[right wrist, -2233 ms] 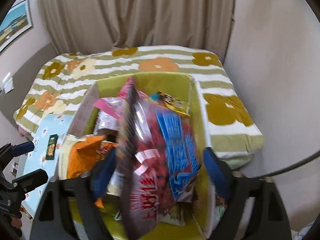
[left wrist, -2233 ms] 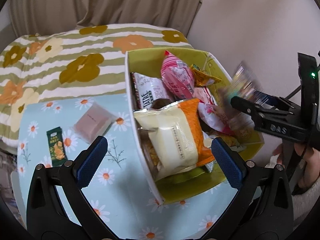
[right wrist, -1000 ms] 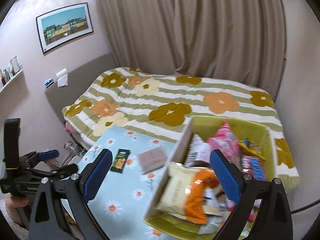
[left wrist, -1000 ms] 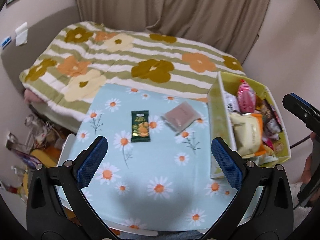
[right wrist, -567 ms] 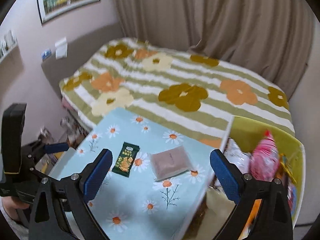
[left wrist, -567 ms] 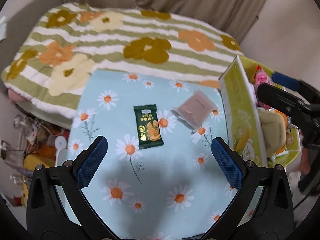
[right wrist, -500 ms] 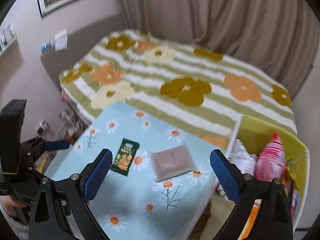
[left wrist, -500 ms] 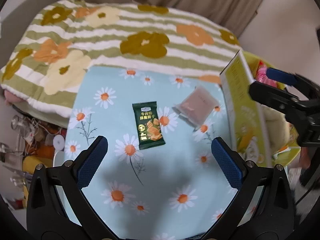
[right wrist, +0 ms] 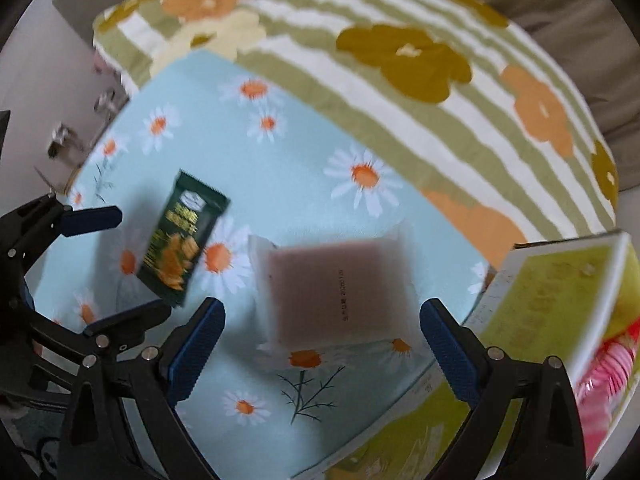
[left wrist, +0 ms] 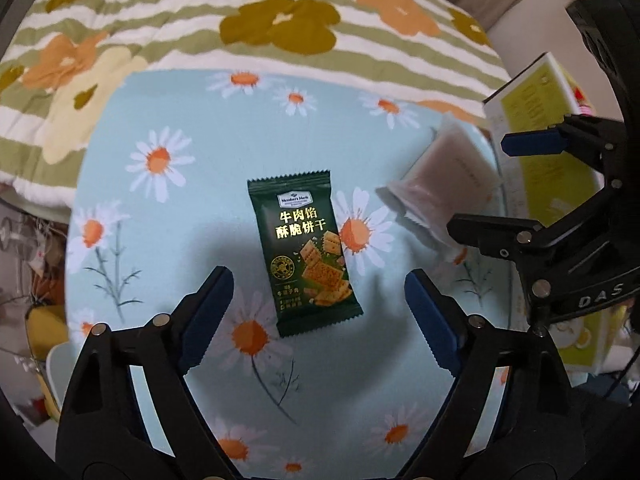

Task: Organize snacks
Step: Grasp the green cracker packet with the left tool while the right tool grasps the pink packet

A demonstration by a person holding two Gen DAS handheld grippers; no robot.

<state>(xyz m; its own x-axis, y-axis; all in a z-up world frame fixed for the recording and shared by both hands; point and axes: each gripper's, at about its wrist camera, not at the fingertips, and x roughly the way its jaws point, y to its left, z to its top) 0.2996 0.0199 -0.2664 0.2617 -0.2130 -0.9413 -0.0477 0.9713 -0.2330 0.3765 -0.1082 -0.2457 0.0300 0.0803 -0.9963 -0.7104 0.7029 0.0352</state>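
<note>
Two snack packets lie flat on the daisy-print tablecloth (left wrist: 168, 240) in front of you, and both of your grippers now hang over them where a moment ago they were up by the yellow-green snack box (right wrist: 560, 288). Your left gripper (left wrist: 316, 300) points steeply down at the dark green cracker packet (left wrist: 306, 254), which lies lengthwise between its blue pads (left wrist: 208, 304); the jaws have just been closing in from their widest, yet the pads stand apart from the packet on both sides and nothing is held. Your right gripper (right wrist: 320, 340) points straight down over the frosted pinkish-brown packet (right wrist: 336, 288), just beside the green one and nearer the box; its jaws are spread wide, the packet sits in the gap between them, and neither pad touches it. That view is blurred, so finer detail on the pink packet cannot be read. The box stands at the table edge to your right, with a pink-and-white bag (right wrist: 608, 364) showing inside. A striped floral bedspread (left wrist: 240, 12) lies beyond the table. Judging by this, the box already holds most of the snacks and these two are the last loose ones; each gripper looks lined up for its own pickup, which would need a lower descent before the pads can pinch such thin, flat wrappers.
</note>
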